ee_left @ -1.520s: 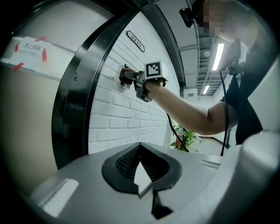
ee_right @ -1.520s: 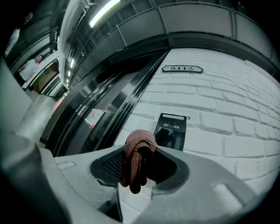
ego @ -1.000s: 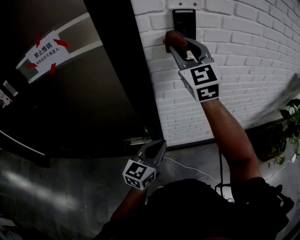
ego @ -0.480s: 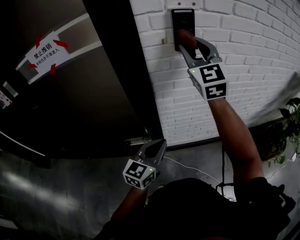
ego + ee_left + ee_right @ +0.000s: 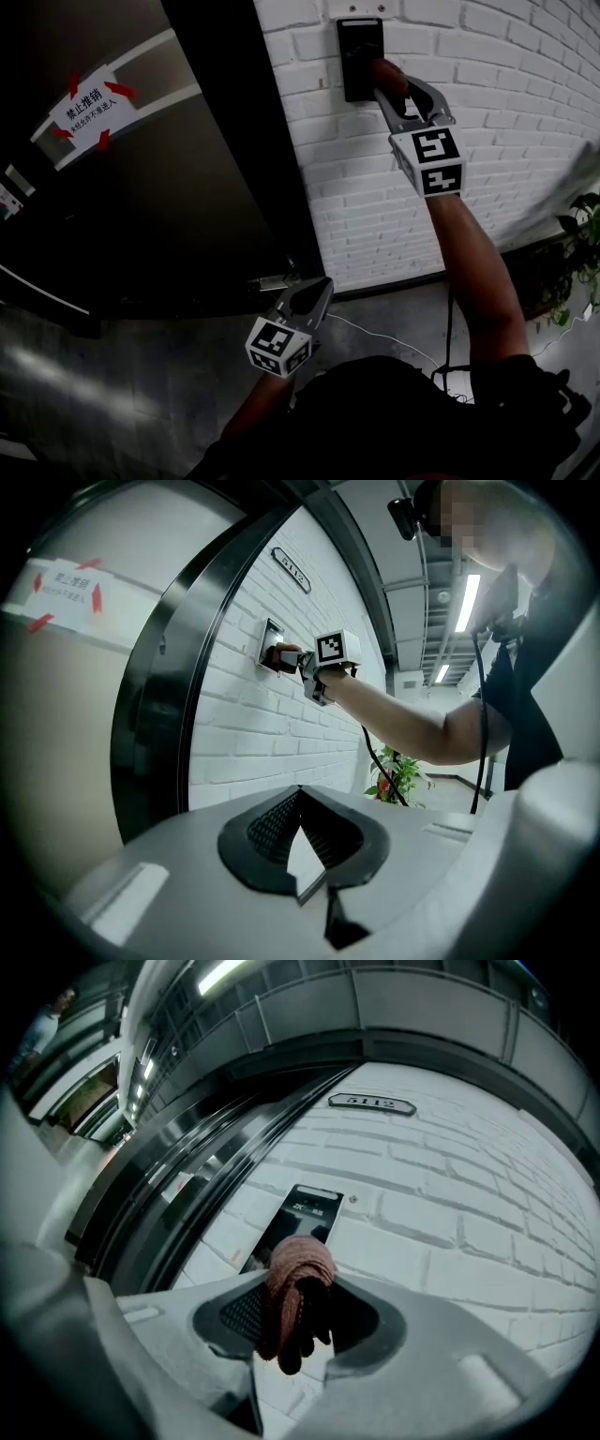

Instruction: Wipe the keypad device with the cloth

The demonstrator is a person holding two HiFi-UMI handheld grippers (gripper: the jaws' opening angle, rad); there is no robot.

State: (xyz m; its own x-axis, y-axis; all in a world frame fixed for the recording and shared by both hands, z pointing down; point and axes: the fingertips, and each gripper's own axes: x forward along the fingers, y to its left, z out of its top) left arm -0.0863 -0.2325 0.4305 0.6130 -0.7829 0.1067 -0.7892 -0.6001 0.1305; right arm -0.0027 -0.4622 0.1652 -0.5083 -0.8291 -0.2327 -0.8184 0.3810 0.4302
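So, the keypad device [image 5: 360, 58] is a dark upright panel mounted on a white brick wall [image 5: 525, 122]. The reddish-brown cloth [image 5: 386, 73] sits right at the keypad's lower right edge and looks pressed against it. From the right gripper view, the bunched cloth [image 5: 298, 1283] covers the bottom part of the panel [image 5: 307, 1213]. The right tongs [image 5: 391, 82] are clamped on that cloth, with the wad poking out past the tips toward the keypad. The person's right arm reaches up to them from below.

The left tongs [image 5: 322, 286] hang well below the keypad, down near floor level in the head view. Their tips are closed together with nothing between them [image 5: 300, 829]. The left gripper view looks up at the keypad [image 5: 270, 652] from a distance, and the cloth [image 5: 284, 656] shows there against it.

Just left of the keypad is a dark door [image 5: 178, 187], with a paper notice [image 5: 92, 105] stuck on with red tape. A small number plate [image 5: 372, 1103] sits on the wall above the keypad. Below and to the right of it there's a green plant [image 5: 583, 234]. A thin cable [image 5: 375, 333] trails over the grey floor [image 5: 112, 375].
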